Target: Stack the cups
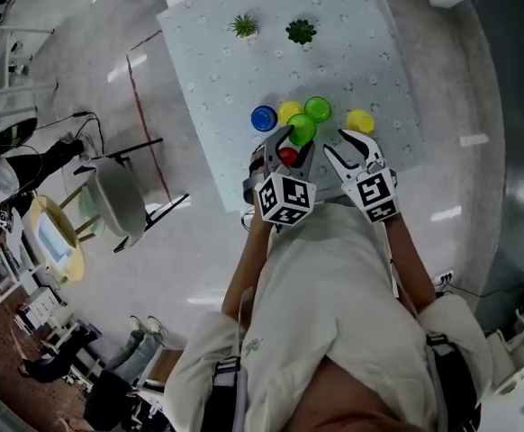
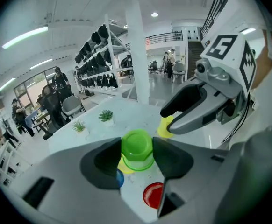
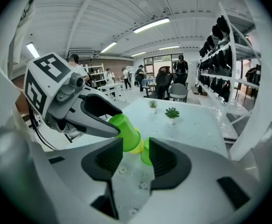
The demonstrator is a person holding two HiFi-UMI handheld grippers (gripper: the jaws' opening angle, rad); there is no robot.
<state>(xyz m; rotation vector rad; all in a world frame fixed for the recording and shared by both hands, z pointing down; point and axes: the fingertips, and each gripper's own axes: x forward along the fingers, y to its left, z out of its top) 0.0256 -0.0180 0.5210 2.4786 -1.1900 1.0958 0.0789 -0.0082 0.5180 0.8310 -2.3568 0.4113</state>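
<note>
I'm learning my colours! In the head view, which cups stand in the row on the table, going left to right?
blue cup → yellow cup → standing green cup → second yellow cup. Left out, since they overlap the row: the held green cup and the red cup.

Open-plan lab-office: gear shelves (image 2: 98, 64), office chairs (image 2: 71, 107), staircase (image 2: 218, 6).

blue cup (image 2: 119, 178) mostly hidden, seemingly upright
</note>
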